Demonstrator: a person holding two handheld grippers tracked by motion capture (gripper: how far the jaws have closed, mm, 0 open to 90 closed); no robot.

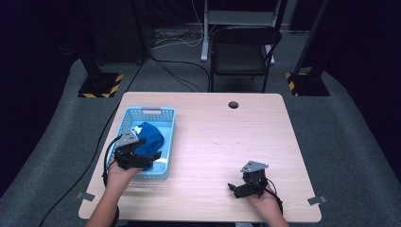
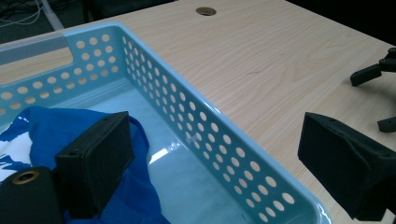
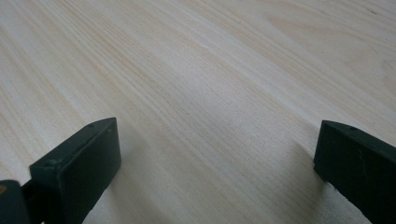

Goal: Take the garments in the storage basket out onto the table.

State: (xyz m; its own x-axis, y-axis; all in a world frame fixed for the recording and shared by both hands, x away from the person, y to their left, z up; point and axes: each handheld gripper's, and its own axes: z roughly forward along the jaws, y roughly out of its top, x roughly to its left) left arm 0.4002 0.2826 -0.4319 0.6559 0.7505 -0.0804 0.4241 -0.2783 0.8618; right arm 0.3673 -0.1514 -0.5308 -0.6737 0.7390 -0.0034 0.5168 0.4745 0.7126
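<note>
In the left gripper view, the blue cloth with white print (image 2: 116, 196) runs off the left and bottom edges, and one black jaw covers part of it. The perforated light-blue plastic basket (image 2: 205, 126) is cut at the left and bottom edges. In the high view, the cloth's white print is too small to read.

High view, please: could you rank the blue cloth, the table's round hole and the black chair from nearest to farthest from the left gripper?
1. Blue cloth: in the basket, right at the left gripper.
2. Round hole: near the table's far edge, to the right.
3. Black chair: on the floor beyond the table.
</note>
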